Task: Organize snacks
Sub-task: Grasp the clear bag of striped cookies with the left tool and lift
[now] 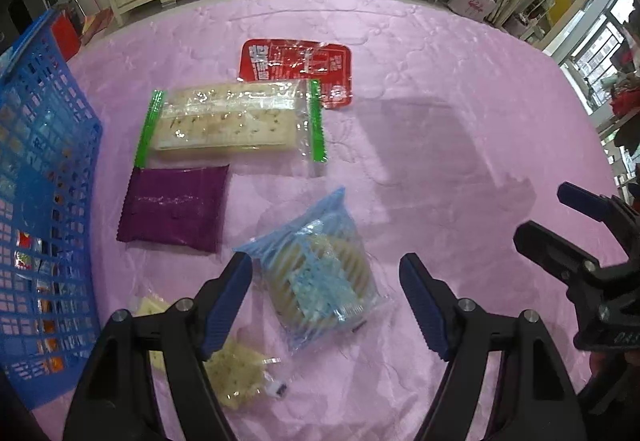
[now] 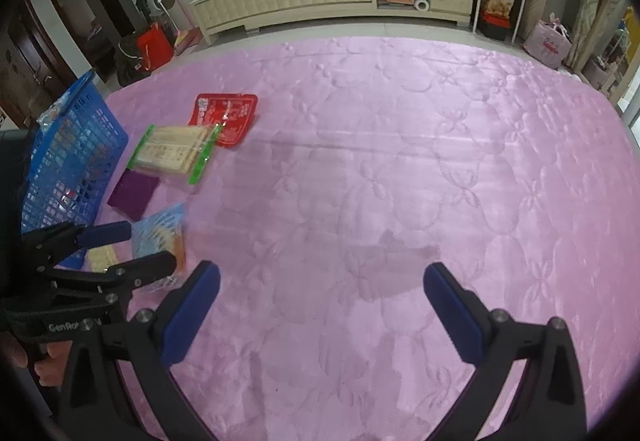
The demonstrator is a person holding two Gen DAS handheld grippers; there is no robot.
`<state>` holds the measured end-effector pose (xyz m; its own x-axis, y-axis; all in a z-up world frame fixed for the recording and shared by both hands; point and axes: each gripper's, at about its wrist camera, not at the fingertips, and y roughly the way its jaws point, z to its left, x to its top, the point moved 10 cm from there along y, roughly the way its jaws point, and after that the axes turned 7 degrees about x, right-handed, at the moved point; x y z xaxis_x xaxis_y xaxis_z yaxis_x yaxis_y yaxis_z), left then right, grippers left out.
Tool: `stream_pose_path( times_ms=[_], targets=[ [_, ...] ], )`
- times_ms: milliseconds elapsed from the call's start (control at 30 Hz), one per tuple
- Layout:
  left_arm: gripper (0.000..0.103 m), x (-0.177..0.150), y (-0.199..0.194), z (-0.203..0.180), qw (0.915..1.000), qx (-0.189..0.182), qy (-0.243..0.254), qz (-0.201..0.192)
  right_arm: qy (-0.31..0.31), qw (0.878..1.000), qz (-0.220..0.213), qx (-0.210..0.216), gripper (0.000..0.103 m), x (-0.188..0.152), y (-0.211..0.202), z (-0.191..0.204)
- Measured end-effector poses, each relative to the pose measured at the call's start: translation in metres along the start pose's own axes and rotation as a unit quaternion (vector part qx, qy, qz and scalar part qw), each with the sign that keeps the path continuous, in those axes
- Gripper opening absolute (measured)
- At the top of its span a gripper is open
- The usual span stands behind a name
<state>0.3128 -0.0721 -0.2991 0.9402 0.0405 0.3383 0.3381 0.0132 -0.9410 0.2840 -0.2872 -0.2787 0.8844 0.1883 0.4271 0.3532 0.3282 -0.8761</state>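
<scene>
Two black plastic grippers: left gripper and right gripper. Dark blue ribbed pads on curved fingers. Round silver screws at the joints. White lettering "GenRo..." printed on the left body.

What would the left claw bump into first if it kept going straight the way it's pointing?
Most likely the blue-wrapped biscuit pack, which lies between the open left claw's fingertips on the pink bedspread. Depth is hard to judge.
</scene>
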Motion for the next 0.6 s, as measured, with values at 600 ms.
stream_pose_path(
  times_ms=[600],
  targets=[
    [0.051, -0.008, 0.000, -0.006, 0.9993, 0.023, 0.024, -0.017, -0.018, 1.000, 0.007, -0.005, 0.103, 0.003, 0.000, 0.005]
  ],
)
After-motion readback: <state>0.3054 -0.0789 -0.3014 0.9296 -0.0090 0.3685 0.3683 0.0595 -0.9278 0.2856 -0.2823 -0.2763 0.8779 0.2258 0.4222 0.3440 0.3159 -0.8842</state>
